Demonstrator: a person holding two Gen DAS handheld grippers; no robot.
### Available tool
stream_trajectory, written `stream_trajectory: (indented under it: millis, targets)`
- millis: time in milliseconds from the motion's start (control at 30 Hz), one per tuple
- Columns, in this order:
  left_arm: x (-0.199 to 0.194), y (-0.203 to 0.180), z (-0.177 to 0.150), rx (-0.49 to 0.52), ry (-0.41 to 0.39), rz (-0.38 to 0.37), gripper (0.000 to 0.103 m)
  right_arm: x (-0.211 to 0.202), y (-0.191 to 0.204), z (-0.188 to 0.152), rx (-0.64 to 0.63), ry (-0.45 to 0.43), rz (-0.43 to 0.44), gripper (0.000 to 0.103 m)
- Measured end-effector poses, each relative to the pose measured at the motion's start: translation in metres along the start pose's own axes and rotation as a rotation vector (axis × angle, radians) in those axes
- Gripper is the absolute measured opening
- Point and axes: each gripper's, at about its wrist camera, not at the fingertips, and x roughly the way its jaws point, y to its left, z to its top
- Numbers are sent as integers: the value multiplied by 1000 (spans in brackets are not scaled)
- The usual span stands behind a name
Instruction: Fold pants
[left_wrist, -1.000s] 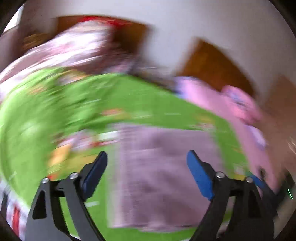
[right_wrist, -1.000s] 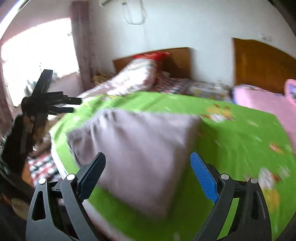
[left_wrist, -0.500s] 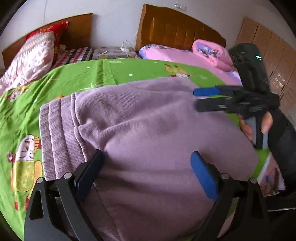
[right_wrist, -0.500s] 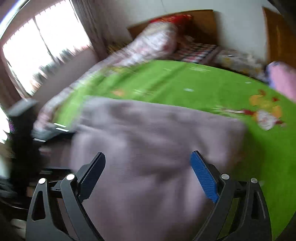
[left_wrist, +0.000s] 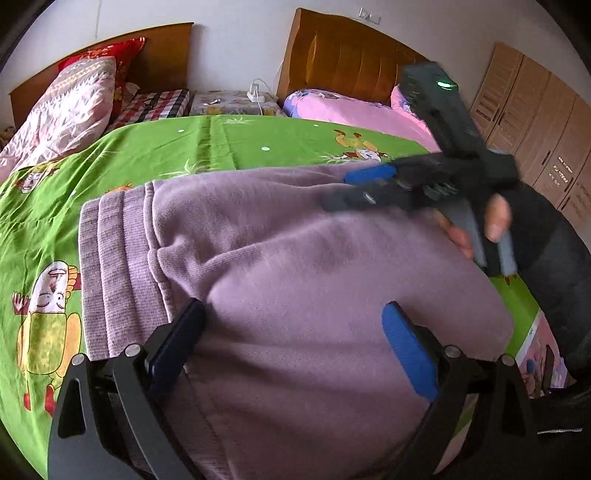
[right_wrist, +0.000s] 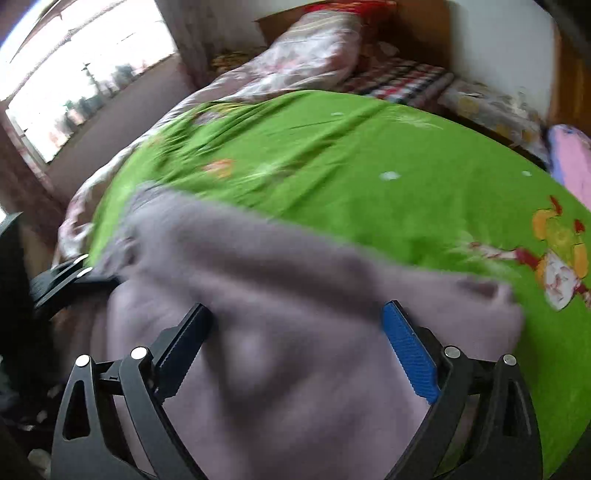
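Mauve knit pants (left_wrist: 295, 280) lie folded on the green cartoon bedsheet (left_wrist: 155, 155), ribbed waistband (left_wrist: 110, 266) at the left. My left gripper (left_wrist: 295, 347) is open and empty, low over the near part of the pants. My right gripper (right_wrist: 295, 339) is open and empty, just above the pants (right_wrist: 258, 332) in its blurred view. It also shows in the left wrist view (left_wrist: 373, 184), held in a hand over the far right of the pants.
A patterned pillow (left_wrist: 62, 114) and red pillow lie at the wooden headboard (left_wrist: 162, 55). A second bed with pink bedding (left_wrist: 354, 114) stands right, wardrobes (left_wrist: 535, 133) beyond. A window (right_wrist: 74, 81) is left in the right wrist view.
Both grippers swung down from above the bed to hover close over the pants. The right gripper came in over the far right of the pants and is still moving.
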Motion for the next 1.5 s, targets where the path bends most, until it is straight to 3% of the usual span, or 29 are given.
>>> stream_trajectory:
  millis: [100, 167, 233, 300, 367, 433, 500, 533, 600, 700, 767, 867, 1033, 1100, 1200, 1300, 1367, 1400, 1500]
  targets:
    - [1, 1, 1, -6, 3, 2, 96, -16, -7, 14, 57, -63, -43, 92]
    - [2, 1, 1, -4, 1, 9, 96, -22, 3, 20, 31, -86, 6, 92]
    - [4, -1, 2, 3, 4, 16, 98, -15, 17, 21, -38, -50, 13, 93]
    - [6, -4, 2, 14, 7, 27, 99, -2, 19, 16, -81, 11, -44, 93]
    - [7, -5, 1, 23, 7, 35, 99, 6, 2, 13, -36, 31, -79, 93]
    - [7, -4, 1, 27, 5, 38, 99, -10, -26, 11, 75, -76, -94, 94]
    - [7, -4, 0, 26, 2, 38, 99, -25, -49, 7, 182, -162, -201, 94]
    - [7, -4, 0, 26, 1, 38, 99, -33, -59, 3, 237, -191, -207, 94]
    - [7, -4, 0, 28, -2, 40, 99, -46, -64, -7, 300, -216, -138, 95]
    - [7, -4, -1, 28, -7, 38, 99, -59, -37, -31, 229, -207, -32, 95]
    - [7, -4, -2, 28, -9, 39, 99, -59, -19, -46, 159, -173, -17, 96]
    - [7, -5, -3, 34, -12, 40, 99, -47, -2, -65, 54, -122, -138, 96]
    - [5, -7, -2, 45, -5, 45, 99, -84, 7, -79, 113, -223, -345, 96]
    - [6, -9, -1, 50, -2, 48, 101, -101, 29, -89, 65, -259, -285, 96]
    - [7, -11, -1, 48, -7, 60, 101, -99, 61, -108, -31, -206, -224, 96]
    - [7, -10, -2, 48, -16, 58, 101, -80, 60, -138, -32, -115, -284, 96]
    - [7, -11, -3, 57, -14, 61, 101, -88, 49, -152, 78, -154, -229, 97]
    - [8, -12, -3, 63, -12, 65, 101, -92, 46, -156, 116, -166, -247, 97]
    - [7, -17, -3, 70, -14, 95, 101, -108, 58, -163, 78, -216, -342, 97]
